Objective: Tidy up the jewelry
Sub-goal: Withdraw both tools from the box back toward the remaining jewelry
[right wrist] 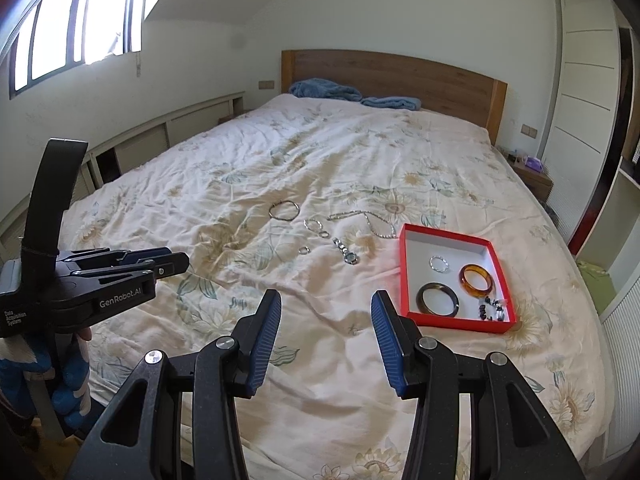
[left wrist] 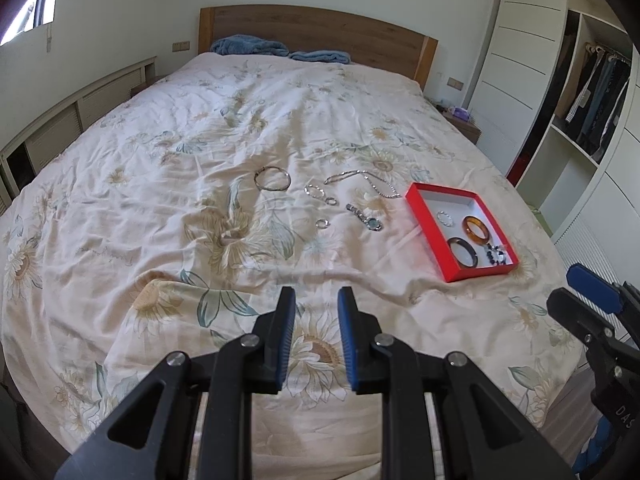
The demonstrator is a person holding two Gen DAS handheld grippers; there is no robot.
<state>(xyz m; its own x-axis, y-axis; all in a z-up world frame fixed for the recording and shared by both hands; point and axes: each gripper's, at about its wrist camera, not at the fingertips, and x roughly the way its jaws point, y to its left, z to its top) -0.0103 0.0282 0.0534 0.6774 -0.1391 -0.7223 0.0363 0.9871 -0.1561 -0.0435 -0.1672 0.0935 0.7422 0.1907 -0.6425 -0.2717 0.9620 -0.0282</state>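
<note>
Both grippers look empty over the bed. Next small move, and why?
Probably reach the right gripper forward toward the silver wristwatch, the loose piece lying nearest the red cardboard tray. Both grippers are open and hold nothing, the left gripper included; the tray already holds bangles, while the watch, rings, chain and thin silver bangle lie on the floral bedspread.

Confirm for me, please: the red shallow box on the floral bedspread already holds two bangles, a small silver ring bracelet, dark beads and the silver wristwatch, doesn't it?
Not quite. The silver wristwatch is not in the red shallow box; it lies on the floral bedspread left of it, as the right wrist view shows. The two bangles, small silver ring bracelet and dark beads are inside.
</note>
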